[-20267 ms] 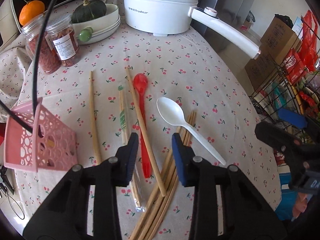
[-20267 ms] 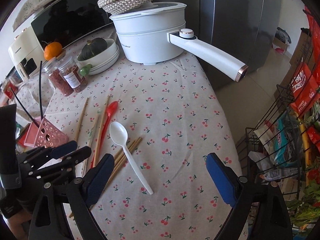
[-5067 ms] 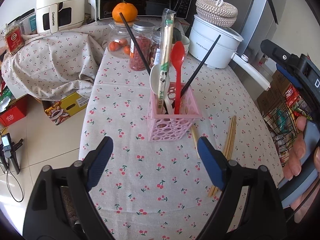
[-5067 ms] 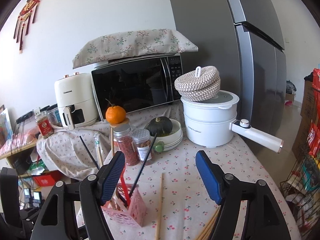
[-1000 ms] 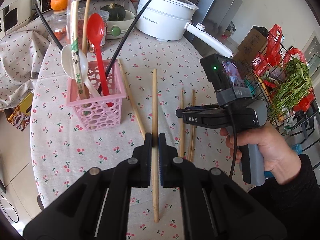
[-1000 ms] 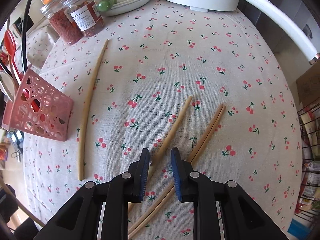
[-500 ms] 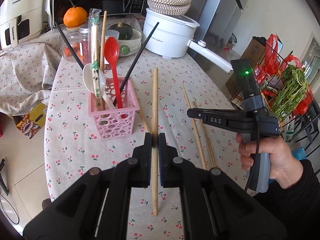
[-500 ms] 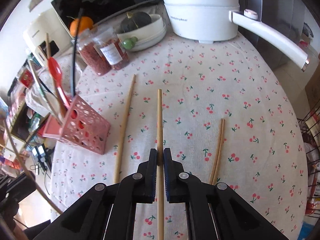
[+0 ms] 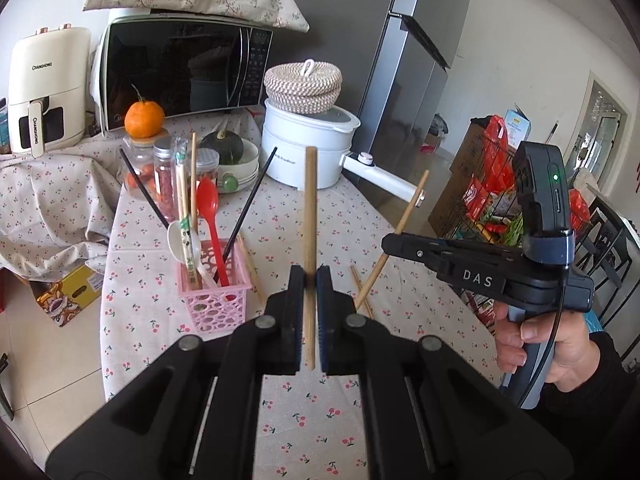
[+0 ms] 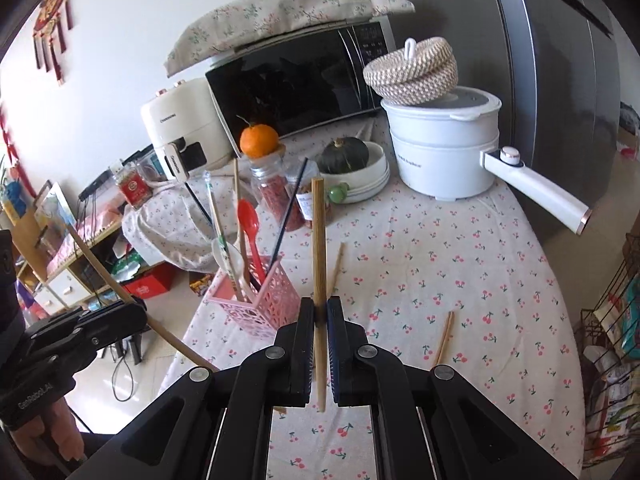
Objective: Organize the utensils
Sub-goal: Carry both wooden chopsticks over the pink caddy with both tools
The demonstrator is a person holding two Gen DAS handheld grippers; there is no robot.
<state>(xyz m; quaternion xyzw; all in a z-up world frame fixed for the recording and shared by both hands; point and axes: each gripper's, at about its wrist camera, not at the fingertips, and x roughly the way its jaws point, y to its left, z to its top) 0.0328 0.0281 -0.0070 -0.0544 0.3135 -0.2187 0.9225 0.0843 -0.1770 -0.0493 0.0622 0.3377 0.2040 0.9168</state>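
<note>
Two handheld grippers are raised above a counter [image 9: 152, 264] covered in a cherry-print cloth. Nearest, the left gripper [image 9: 310, 276] is clenched on a bamboo chopstick [image 9: 309, 216], which stands upright between its pads, clear of the cloth. To its right, the right gripper [image 10: 320, 308] is likewise clamped on a second bamboo chopstick [image 10: 319, 240], lifted off the cloth and pointing up and away. A person's hand [image 9: 540, 344] in a dark sleeve grips the right gripper's handle.

On the cloth below, a few loose chopsticks [image 10: 444, 338] lie flat, one beside the basket and others nearer the right edge. Left of centre stands a pink perforated basket [image 9: 214, 300], upright. It holds a red spoon [image 9: 208, 204], a white spoon [image 9: 182, 236], a wrapped pair of chopsticks [image 9: 182, 200], one bamboo stick and two black chopsticks [image 9: 244, 216] leaning outward.

Further back are jars of red dried goods [image 10: 280, 196], one topped with an orange [image 9: 144, 118], and a white bowl holding a dark green squash [image 10: 346, 156]. To the right sits a white electric pot [image 10: 440, 152] with a long handle and a woven lid on top. Farthest are a microwave [image 9: 180, 72] under a floral cloth, a white air fryer [image 9: 44, 88] and a grey refrigerator [image 10: 560, 60].
</note>
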